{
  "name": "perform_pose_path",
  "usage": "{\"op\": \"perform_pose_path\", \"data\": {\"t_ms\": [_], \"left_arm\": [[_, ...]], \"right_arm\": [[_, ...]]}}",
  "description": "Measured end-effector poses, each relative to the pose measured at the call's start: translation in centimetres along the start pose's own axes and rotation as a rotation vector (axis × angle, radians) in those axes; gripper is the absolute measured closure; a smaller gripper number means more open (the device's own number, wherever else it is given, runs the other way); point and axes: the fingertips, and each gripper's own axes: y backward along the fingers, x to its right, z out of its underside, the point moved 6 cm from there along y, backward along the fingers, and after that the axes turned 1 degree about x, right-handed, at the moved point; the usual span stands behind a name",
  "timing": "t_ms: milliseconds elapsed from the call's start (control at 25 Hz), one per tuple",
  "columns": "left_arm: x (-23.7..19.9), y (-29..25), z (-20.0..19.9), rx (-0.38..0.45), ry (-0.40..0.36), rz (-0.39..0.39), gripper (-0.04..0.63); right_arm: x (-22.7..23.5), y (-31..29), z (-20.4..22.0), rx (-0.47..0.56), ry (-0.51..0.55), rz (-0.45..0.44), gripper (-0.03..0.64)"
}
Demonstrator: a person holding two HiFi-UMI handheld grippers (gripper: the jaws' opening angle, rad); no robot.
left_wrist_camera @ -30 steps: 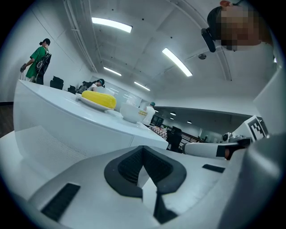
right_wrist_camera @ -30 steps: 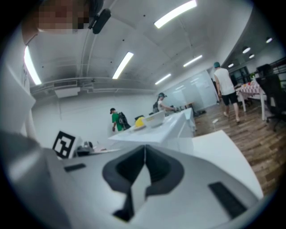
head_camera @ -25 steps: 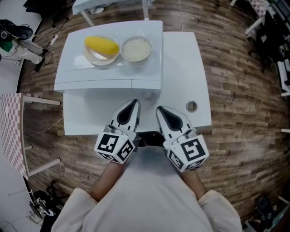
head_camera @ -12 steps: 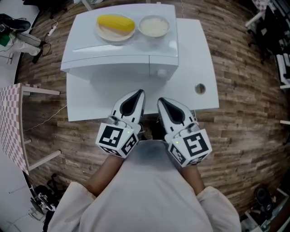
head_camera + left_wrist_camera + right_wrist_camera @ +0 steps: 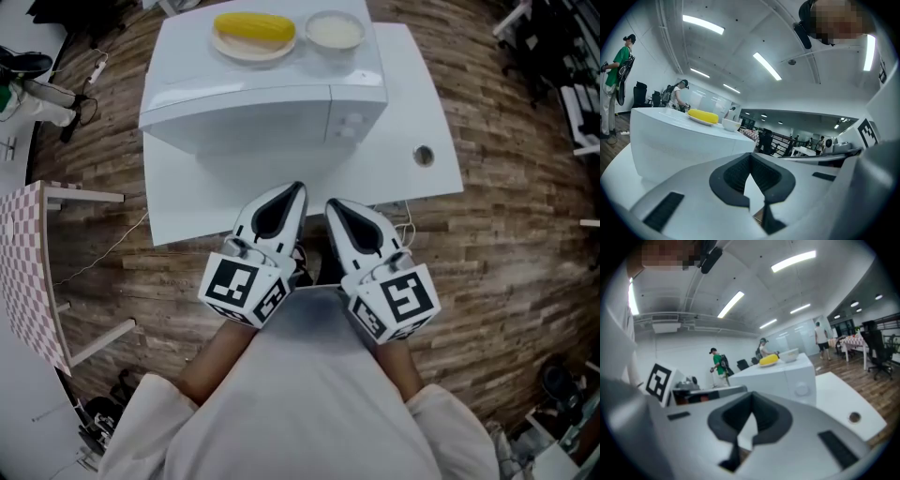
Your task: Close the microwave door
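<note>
A white microwave (image 5: 262, 103) stands on a white table (image 5: 412, 112), and its door (image 5: 234, 122) lies flush with the front, beside the knobs (image 5: 352, 125). On top of it sit a plate with a yellow corn cob (image 5: 254, 27) and a bowl of rice (image 5: 335, 31). My left gripper (image 5: 292, 190) and right gripper (image 5: 334, 204) are held side by side near my body, just short of the table's front edge. Both are shut and hold nothing. The left gripper view shows the microwave (image 5: 670, 140) well ahead, and so does the right gripper view's microwave (image 5: 778, 376).
A round cable hole (image 5: 424, 156) is in the table to the microwave's right. A checkered table (image 5: 23, 272) stands at the left and office chairs (image 5: 562, 56) at the far right. Wooden floor surrounds the table. People stand far off in both gripper views.
The view has drawn back from the table: the microwave and table sit higher in frame. Both grippers, earlier over the table's front, are now over the floor edge, still shut.
</note>
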Motion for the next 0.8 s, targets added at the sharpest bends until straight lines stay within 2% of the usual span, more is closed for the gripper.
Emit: {"op": "perform_pose_path", "data": {"t_ms": [200,440,800], "left_arm": [[0.3,1.1,-0.1,0.007,-0.002,0.044,0.575],[1.3,2.7,-0.5,0.013,-0.007,0.094,0.575],[0.7,4.3,0.1,0.01,0.018,0.085,0.575]], "right_arm": [[-0.9,0.8,0.1,0.004,0.016,0.015,0.594],[-2.0,1.8,-1.0,0.007,0.012,-0.052,0.594],[-2.9,1.6,-1.6,-0.024,0.046,-0.138,0.594]]}}
